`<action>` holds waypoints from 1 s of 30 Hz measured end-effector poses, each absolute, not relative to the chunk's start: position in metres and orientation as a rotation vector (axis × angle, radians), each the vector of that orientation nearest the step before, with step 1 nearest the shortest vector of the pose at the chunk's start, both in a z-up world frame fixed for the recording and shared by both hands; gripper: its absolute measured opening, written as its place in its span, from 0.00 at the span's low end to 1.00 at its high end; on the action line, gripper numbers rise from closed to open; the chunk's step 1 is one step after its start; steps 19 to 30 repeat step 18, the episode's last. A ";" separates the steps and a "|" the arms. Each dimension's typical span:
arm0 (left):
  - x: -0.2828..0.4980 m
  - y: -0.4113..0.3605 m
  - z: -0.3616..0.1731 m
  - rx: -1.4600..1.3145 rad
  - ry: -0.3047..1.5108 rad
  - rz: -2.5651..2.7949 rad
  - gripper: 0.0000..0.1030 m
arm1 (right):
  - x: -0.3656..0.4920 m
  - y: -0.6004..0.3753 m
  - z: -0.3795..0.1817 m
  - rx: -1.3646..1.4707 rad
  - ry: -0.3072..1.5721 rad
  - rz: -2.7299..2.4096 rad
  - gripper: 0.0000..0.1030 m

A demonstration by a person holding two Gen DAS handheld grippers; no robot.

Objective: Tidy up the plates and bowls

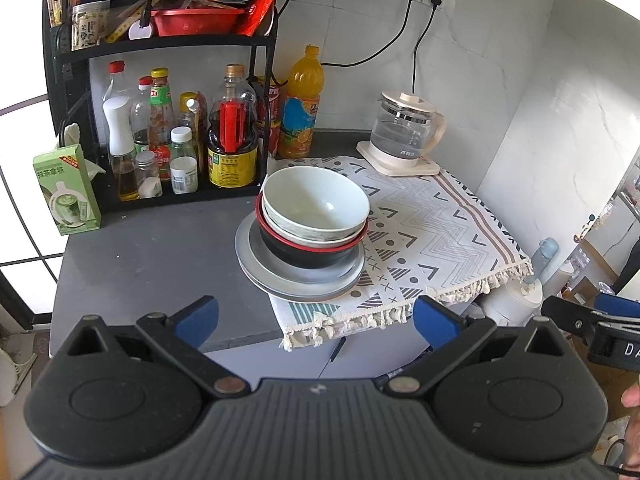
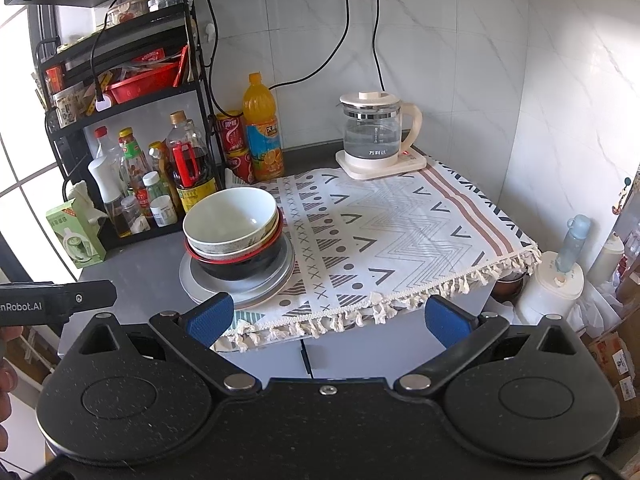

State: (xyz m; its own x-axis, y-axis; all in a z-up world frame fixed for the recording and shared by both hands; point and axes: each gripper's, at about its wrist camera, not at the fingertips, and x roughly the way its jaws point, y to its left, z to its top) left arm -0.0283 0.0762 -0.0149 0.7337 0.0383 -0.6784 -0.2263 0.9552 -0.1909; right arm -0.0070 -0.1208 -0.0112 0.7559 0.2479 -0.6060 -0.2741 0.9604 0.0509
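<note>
Grey plates (image 1: 304,280), two of them stacked, sit at the near edge of my dark grey desk (image 1: 152,256), half on the bare top and half on the white patterned cloth with a tasselled fringe (image 1: 432,224). On the plates stands a black bowl with a red rim (image 1: 308,254), and nested inside it a marbled grey bowl (image 1: 316,236), and on top a pale white bowl (image 1: 316,200), tipped a little toward the wall. From the right wrist view the same pile shows at the cloth's left edge, white bowl (image 2: 232,216) uppermost, black bowl (image 2: 240,266) beneath, plates (image 2: 240,292) at the bottom.

My left gripper (image 1: 316,320) hangs in front of the desk edge, blue-padded fingers (image 1: 200,318) spread wide, nothing between them, the pile just ahead. My right gripper (image 2: 328,318) is wide as well, empty, and sits short of the fringe, with the stack just beyond its left finger. Each gripper peeks into the other's view at the side.

Behind the pile, a black wire rack of sauce bottles (image 1: 168,128) stands against the wall, a big soy sauce bottle with a red handle (image 1: 232,140) at its right end. An orange drink bottle (image 1: 302,104) stands beside the rack. A glass kettle on a cream base (image 2: 376,136) rests on the cloth's far corner, well apart from the bowls. A green carton (image 1: 68,192) stands at the desk's left end.
</note>
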 end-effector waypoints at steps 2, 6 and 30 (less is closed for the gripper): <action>-0.028 0.076 -0.015 -0.270 0.734 0.145 1.00 | -0.007 -0.121 -0.011 -0.039 0.653 0.282 1.00; -0.027 0.076 -0.015 -0.268 0.734 0.145 1.00 | -0.006 -0.121 -0.012 -0.039 0.654 0.279 1.00; -0.023 0.079 -0.017 -0.272 0.735 0.126 0.99 | -0.005 -0.119 -0.015 -0.044 0.665 0.279 1.00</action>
